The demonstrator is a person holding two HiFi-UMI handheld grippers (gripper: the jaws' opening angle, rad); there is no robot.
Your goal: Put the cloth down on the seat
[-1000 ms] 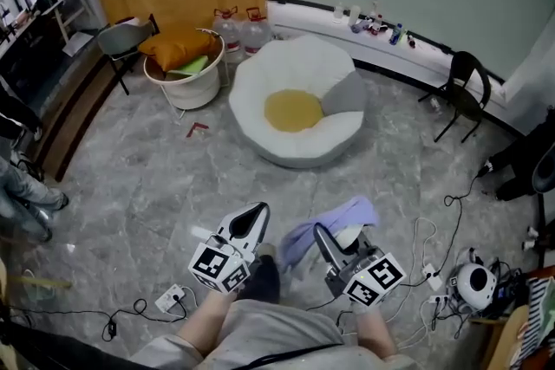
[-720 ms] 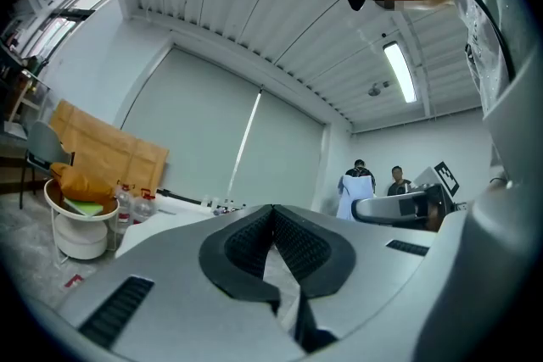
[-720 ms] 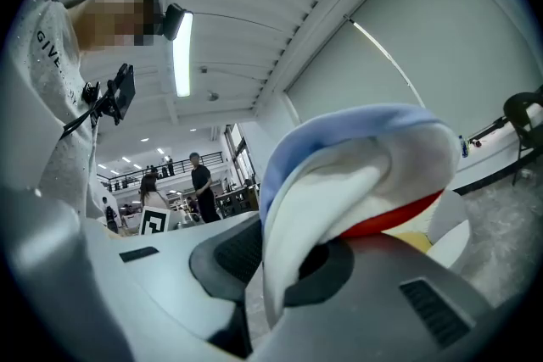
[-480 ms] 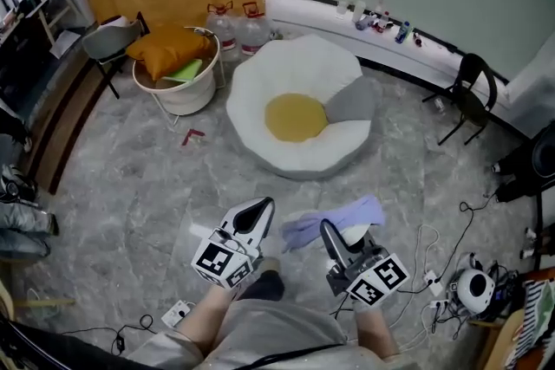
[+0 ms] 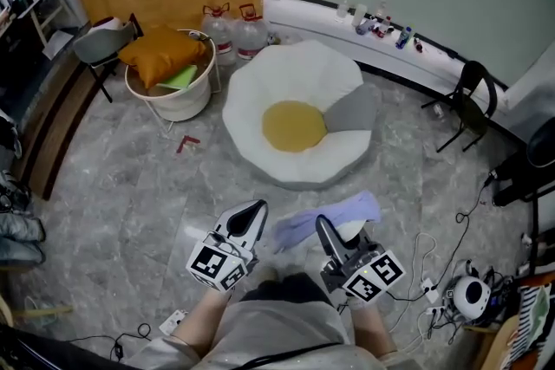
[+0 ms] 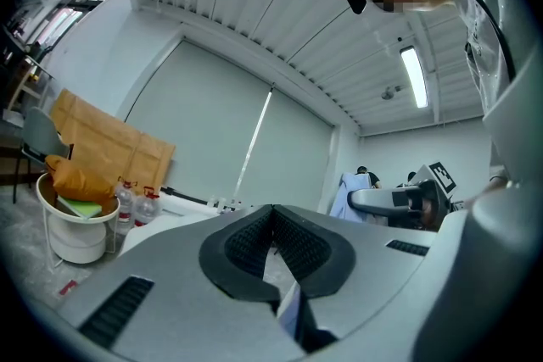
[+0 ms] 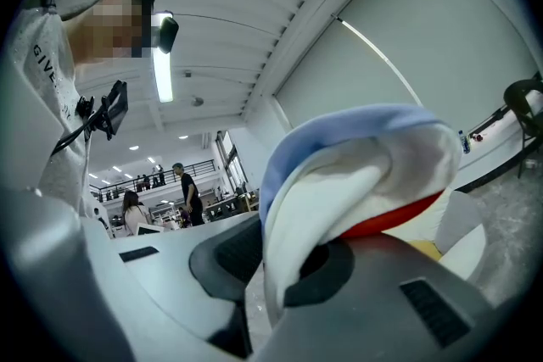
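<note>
- The task is not finished, as I judge it; the cloth (image 5: 334,210) is off the floor, pinched in the right gripper (image 5: 332,230), and it lies nowhere on the seat (image 5: 260,87).
- That seat, a white floor cushion with a yellow centre (image 5: 293,126) and a grey pillow (image 5: 351,108) at its right, sits farther out across the grey floor (image 5: 130,186); bare floor shows between its near edge and the grippers.
- What is left: cover the remaining floor, bring the cloth over the seat, part the jaws and let it settle there.
- The right gripper's jaws are nearly together and clamped on the cloth; in the right gripper view a fold of pale blue and white fabric with a red strip bulges up from between the pads and fills the middle of the picture.
- In the head view the cloth drapes leftward from those jaws, towards the gap between the two grippers.
- The left gripper (image 5: 251,217) has its jaws together at the tips with nothing between them; it touches no part of the cloth.
- Both grippers are held roughly level, side by side just in front of the person's body, pointing away towards the seat; the marker cubes face back towards the person, and both forearms show at the near edge.
</note>
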